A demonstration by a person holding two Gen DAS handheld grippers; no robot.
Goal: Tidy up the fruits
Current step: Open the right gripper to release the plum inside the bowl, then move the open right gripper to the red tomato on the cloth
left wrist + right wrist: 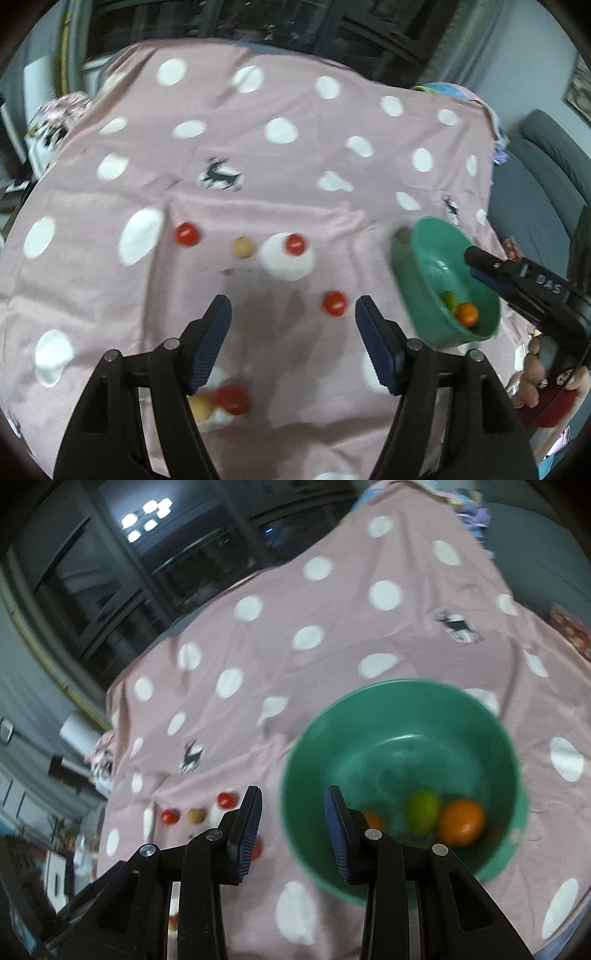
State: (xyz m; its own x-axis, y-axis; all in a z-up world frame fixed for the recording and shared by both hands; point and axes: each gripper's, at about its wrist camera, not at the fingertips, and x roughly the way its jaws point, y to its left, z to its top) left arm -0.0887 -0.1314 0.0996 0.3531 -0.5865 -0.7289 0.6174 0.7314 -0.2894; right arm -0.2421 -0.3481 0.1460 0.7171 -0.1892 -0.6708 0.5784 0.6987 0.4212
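Observation:
My left gripper (293, 306) hovers open over the pink dotted cloth (258, 184), with nothing between its fingers. Ahead of it lie a red fruit (187, 233), a tan fruit (243, 246) and a second red fruit (295, 243); a third red fruit (335, 303) sits just inside the right finger. Under the left finger are another red fruit (232, 398) and a yellowish one (201, 404). My right gripper (293, 805) is shut on the rim of the green bowl (406, 716), which is tilted and raised at the right (424, 251). Inside are an orange (461, 821), a green fruit (424, 812) and a half-hidden orange one (373, 819).
A grey sofa (535, 177) stands past the cloth's right edge. Dark window frames (110, 572) run behind the far edge. Patterned fabric clutter (55, 122) lies at the far left. A person's hand (535, 373) holds the right gripper's handle.

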